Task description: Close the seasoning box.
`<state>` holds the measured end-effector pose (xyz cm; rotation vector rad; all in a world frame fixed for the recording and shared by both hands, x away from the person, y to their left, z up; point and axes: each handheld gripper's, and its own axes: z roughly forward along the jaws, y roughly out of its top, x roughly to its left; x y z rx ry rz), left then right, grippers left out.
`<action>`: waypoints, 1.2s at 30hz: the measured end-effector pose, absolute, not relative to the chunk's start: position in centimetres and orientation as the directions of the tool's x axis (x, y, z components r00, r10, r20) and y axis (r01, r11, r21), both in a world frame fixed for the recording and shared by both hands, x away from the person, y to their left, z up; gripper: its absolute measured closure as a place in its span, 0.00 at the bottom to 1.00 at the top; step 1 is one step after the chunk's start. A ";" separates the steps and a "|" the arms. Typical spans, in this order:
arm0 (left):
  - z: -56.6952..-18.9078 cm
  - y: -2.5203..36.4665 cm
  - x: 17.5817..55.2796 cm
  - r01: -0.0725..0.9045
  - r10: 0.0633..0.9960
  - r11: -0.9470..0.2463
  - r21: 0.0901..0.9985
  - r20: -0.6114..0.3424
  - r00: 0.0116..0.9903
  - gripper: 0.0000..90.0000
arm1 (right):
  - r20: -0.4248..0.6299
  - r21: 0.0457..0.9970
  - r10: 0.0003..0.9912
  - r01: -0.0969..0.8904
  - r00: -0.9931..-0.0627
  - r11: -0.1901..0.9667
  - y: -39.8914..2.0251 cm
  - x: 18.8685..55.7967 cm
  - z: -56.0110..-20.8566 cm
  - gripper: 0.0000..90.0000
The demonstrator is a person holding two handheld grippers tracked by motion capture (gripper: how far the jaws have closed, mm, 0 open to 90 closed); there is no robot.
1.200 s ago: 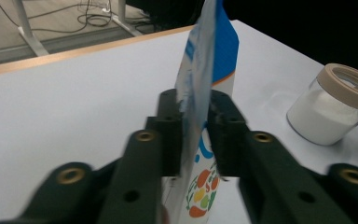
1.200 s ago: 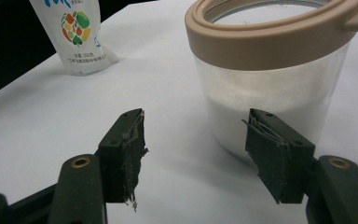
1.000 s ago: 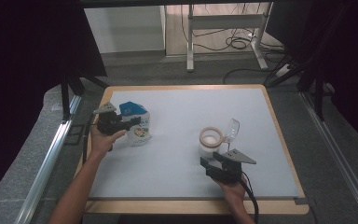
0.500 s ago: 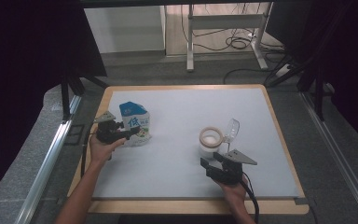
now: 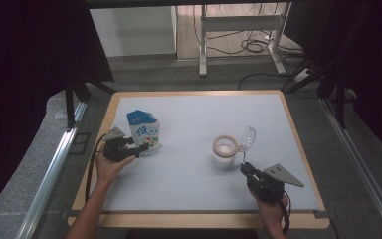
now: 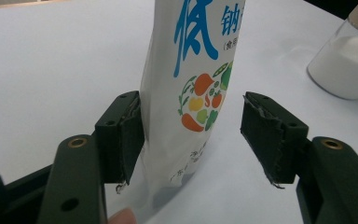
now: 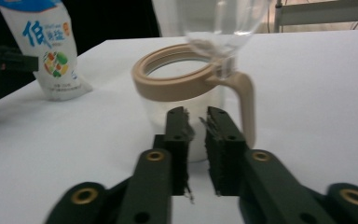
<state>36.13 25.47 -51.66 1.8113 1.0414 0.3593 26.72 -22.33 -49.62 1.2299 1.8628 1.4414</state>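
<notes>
High view: a white pouch (image 5: 144, 133) with blue top and printed vegetables stands upright on the left part of the white worktop (image 5: 194, 114). The left claw (image 5: 138, 147) sits at its near-left side. Left gripper view confirms the claw (image 6: 191, 135) released, jaws spread either side of the pouch (image 6: 193, 79); the left pad (image 6: 131, 135) is touching or just beside it, the right one apart. A clear jar (image 5: 225, 152) with tan rim, holding white powder, stands right of centre, its clear lid (image 5: 247, 138) hinged up. The right claw (image 5: 243, 169) lies just near of the jar, jaws almost clenched, gripping nothing, a narrow gap showing in the right gripper view (image 7: 198, 135).
</notes>
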 end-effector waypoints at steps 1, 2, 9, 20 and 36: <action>-51.7 25.4 36.1 0.494 0.785 -0.157 0.855 -0.196 0.588 0.43 | 0.150 0.932 0.865 0.360 -0.479 0.038 -22.5 26.8 -49.6 0.94; -51.7 25.4 36.1 0.494 0.785 -0.158 0.855 -0.194 0.588 0.43 | 0.149 0.932 0.866 0.359 -0.477 0.037 -22.7 26.9 -49.5 0.96; -52.0 25.5 36.0 0.497 0.785 -0.168 0.851 -0.190 0.590 0.43 | 0.140 0.946 0.888 0.324 -0.438 0.011 -24.0 27.8 -47.9 1.00; -52.5 25.6 35.3 0.501 0.789 -0.165 0.849 -0.191 0.584 0.42 | 0.160 0.952 0.892 0.306 -0.423 -0.025 -24.5 30.6 -46.5 1.00; -53.1 25.8 34.6 0.510 0.788 -0.152 0.847 -0.207 0.579 0.41 | 0.156 0.954 0.892 0.300 -0.425 -0.024 -23.4 32.2 -45.9 1.00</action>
